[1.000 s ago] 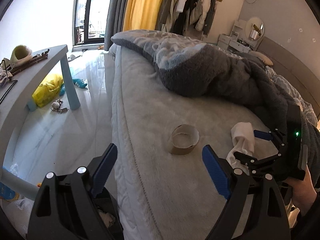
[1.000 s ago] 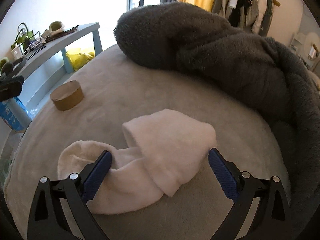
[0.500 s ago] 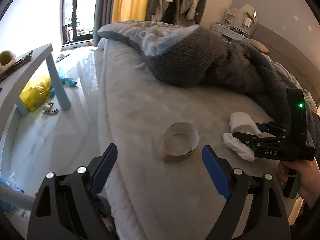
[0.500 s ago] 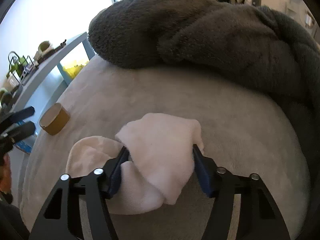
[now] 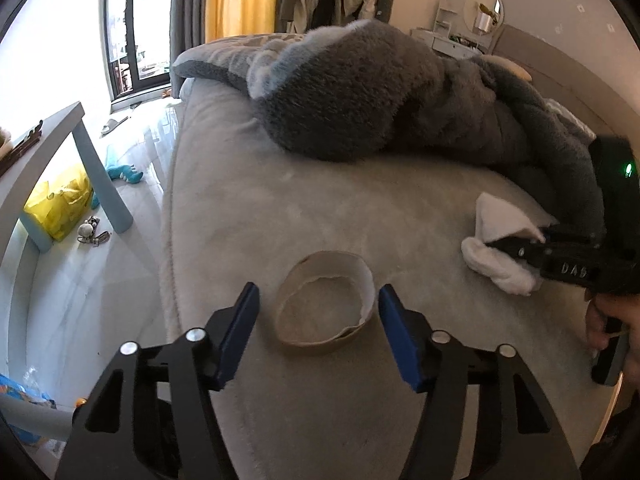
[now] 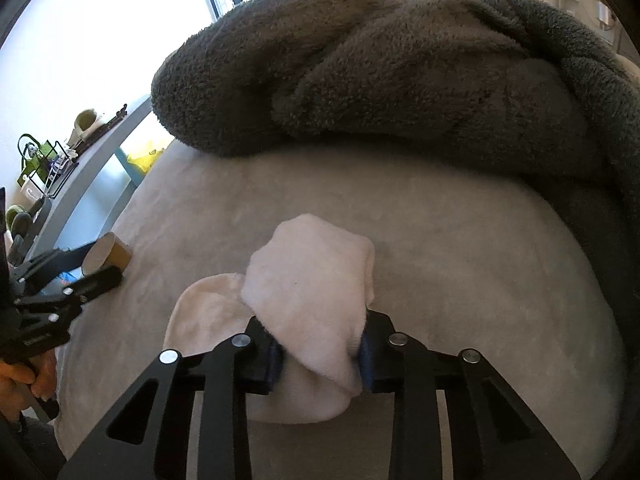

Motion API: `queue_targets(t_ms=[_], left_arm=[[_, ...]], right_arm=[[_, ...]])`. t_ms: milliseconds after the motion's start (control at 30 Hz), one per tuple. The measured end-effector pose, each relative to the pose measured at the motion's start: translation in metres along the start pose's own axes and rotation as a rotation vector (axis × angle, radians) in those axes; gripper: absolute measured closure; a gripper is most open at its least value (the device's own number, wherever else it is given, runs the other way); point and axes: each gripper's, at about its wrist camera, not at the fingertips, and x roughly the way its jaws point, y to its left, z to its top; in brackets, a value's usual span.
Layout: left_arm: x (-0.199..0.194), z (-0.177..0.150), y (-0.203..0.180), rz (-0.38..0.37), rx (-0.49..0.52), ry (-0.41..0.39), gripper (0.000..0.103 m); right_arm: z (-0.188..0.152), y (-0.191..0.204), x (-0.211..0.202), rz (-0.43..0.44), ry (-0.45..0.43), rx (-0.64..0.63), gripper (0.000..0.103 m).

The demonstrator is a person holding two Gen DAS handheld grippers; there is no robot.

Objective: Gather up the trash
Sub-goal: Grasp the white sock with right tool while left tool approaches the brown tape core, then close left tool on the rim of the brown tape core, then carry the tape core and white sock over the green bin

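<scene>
A flattened brown cardboard tape ring (image 5: 362, 280) lies on the grey bed (image 5: 240, 216) near its left edge. My left gripper (image 5: 318, 290) straddles the ring and its jaws are closing; the blue pads (image 5: 394, 332) stand just outside the ring and do not press it. The right wrist view shows the same ring (image 6: 108, 256) between the left gripper's (image 6: 86, 268) fingers. A white sock (image 6: 312, 276) lies bunched on the bed, and my right gripper (image 6: 320, 346) is shut on its middle. In the left wrist view the sock (image 5: 496, 220) sits in the right gripper (image 5: 516, 246) at the right.
A thick dark grey blanket (image 5: 360, 112) is heaped across the far side of the bed. Left of the bed a pale blue side table (image 5: 60, 132) stands on the shiny floor, with a yellow bag (image 5: 60, 204), a blue toy (image 5: 124, 172) and keys (image 5: 90, 234) beneath it.
My left gripper came forward and down over the cardboard ring and its jaws narrowed around it. My right gripper's jaws closed on the white sock and bunched it up.
</scene>
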Motion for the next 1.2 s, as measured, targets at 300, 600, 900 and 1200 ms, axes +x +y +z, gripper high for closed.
queue_targets(t_ms=[300, 600, 900, 1200], left_arm=[[0.001, -0.002, 0.000, 0.002, -0.001, 0.012, 0.055], [-0.033, -0.013, 0.021, 0.017, -0.021, -0.020, 0.055], [-0.069, -0.036, 0.068, 0.033, -0.125, -0.024, 0.055], [-0.077, -0.071, 0.115, 0.097, -0.198, 0.056, 0.055]], right_arm=[[0.014, 0.012, -0.023, 0.022, -0.051, 0.006, 0.073], [0.034, 0.070, -0.049, 0.036, -0.098, -0.071, 0.073], [0.045, 0.139, -0.058, 0.074, -0.122, -0.154, 0.073], [0.050, 0.206, -0.044, 0.134, -0.110, -0.212, 0.073]])
